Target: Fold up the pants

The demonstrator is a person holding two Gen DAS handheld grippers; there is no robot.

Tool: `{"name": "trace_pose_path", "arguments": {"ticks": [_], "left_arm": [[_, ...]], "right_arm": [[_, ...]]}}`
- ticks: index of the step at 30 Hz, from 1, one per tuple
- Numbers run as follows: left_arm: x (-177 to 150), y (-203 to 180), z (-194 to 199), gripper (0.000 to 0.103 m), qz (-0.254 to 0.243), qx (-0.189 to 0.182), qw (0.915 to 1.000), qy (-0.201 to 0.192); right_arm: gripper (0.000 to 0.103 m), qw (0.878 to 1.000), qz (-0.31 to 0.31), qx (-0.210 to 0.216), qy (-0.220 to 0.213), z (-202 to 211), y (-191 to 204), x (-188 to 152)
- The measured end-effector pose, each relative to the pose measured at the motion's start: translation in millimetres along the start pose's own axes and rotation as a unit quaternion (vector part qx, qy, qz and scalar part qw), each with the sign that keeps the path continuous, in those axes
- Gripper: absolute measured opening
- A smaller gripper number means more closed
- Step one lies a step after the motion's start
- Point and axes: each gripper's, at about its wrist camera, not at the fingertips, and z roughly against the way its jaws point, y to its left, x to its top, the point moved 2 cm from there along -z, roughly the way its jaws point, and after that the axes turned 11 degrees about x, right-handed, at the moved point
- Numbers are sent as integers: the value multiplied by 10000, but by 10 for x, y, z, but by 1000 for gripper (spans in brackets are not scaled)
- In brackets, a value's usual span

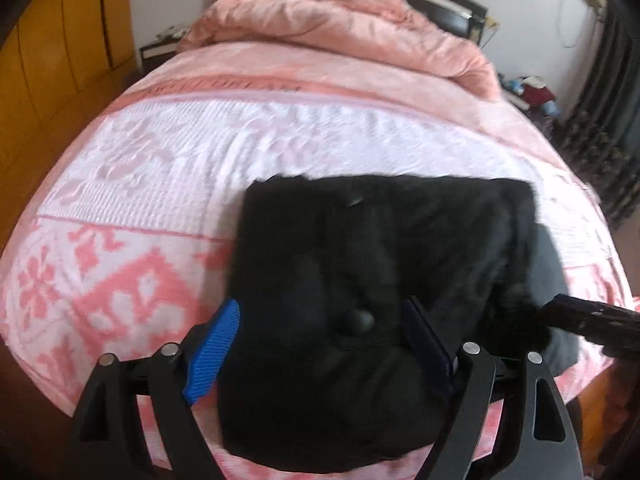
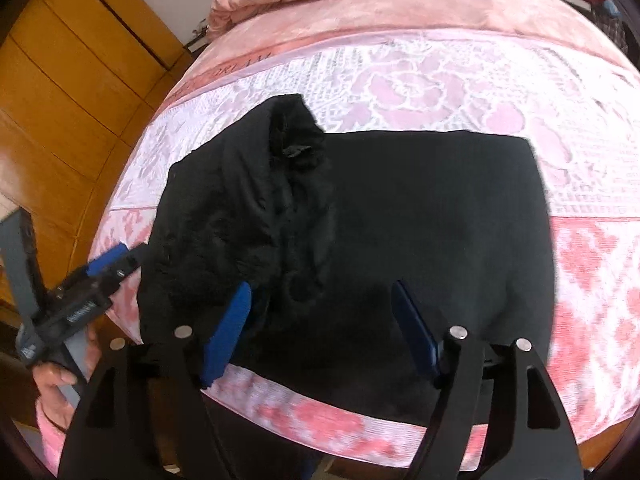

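Lying folded near the foot of a pink patterned bed [image 1: 120,264], the black pants [image 1: 360,264] look soft, fleecy and limp — best pinched at a corner or doubled edge. Left gripper [image 1: 320,340] and right gripper [image 2: 320,332] hover wide-jawed, empty.

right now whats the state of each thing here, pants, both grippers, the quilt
black pants: folded into a compact block near the bed's near edge, one bunched flap on top
left gripper: open, above the pants, gripping nothing
right gripper: open, above the pants, gripping nothing
pink quilt: rolled up at the head of the bed
patterned bedspread: spread flat under the pants
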Motion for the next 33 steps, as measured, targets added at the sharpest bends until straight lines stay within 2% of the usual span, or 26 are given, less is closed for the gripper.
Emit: {"name": "trace_pose_path", "arguments": {"ticks": [1, 5, 8, 12, 14, 21, 26, 30, 33], "left_arm": [[-11, 46, -53, 83, 42, 21, 10000, 66], [-111, 149, -203, 83, 140, -48, 9994, 326], [-187, 163, -252, 84, 285, -293, 9982, 429], [-233, 187, -263, 86, 425, -388, 9975, 399], [-234, 195, -274, 86, 448, -411, 9973, 401], [-247, 261, -223, 86, 563, -441, 9966, 420], [-253, 339, -205, 86, 726, -460, 9952, 464], [-263, 365, -163, 86, 715, -421, 9957, 412], [-270, 366, -160, 86, 717, -427, 9956, 421]], "right_arm": [[82, 10000, -65, 22, -1, -16, -3, 18], [82, 9996, -241, 125, 52, -43, -8, 58], [84, 9996, -170, -213, 72, -30, -20, 45], [87, 9991, -359, -89, 190, -56, -125, -24], [88, 9992, -300, -164, 214, -88, -125, -28], [89, 9995, -22, 40, 301, -181, 79, 19], [90, 9977, -112, 519, 417, -260, 116, 30], [90, 9979, 29, 515, 400, -254, 182, 20], [90, 9984, 150, 300, 448, -313, 250, 49]]}}
